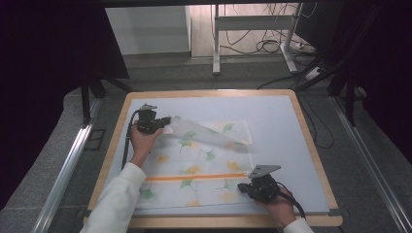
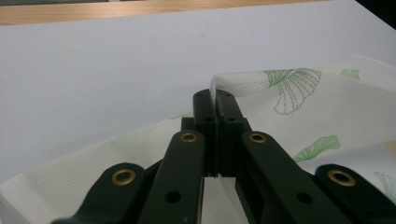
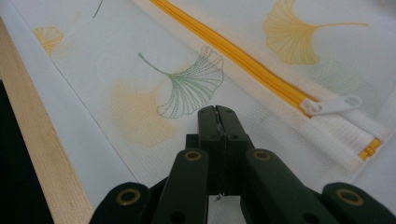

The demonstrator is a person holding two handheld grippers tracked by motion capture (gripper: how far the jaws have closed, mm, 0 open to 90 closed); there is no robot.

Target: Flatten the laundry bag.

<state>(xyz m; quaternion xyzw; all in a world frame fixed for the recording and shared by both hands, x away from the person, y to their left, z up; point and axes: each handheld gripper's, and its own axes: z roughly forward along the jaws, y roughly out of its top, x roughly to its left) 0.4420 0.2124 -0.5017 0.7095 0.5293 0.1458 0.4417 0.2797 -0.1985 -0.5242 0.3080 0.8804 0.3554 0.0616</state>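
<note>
The white mesh bag (image 1: pixel 204 165) printed with green and yellow leaves lies across the centre and lower half of the frame on the worktop (image 1: pixel 277 111), and its upper left corner is up in the air. The left gripper (image 1: pixel 165 120), in the upper left of the high view, has its jaws pressed together on that lifted corner, the fabric draping off to the right in a loose fold. In the left gripper view the cloth edge (image 2: pixel 215 91) sits right at the jaw tips, so that is a thin bite, and I judge any quick tug could let it slip free and flop back. Down at the lower right, the right gripper (image 1: pixel 241 187) has its jaws together at the bag's near corner; in the right gripper view a sliver of cloth seems to be caught between them, just short of the white zipper pull (image 3: pixel 331 103) on the orange zipper (image 3: pixel 233 51). If that anchor lifts, the whole bag could drag across the smooth mat (image 1: pixel 272 145) and the fold would land crooked. Pulling too far could also bunch the fabric instead of laying it flat.
</note>
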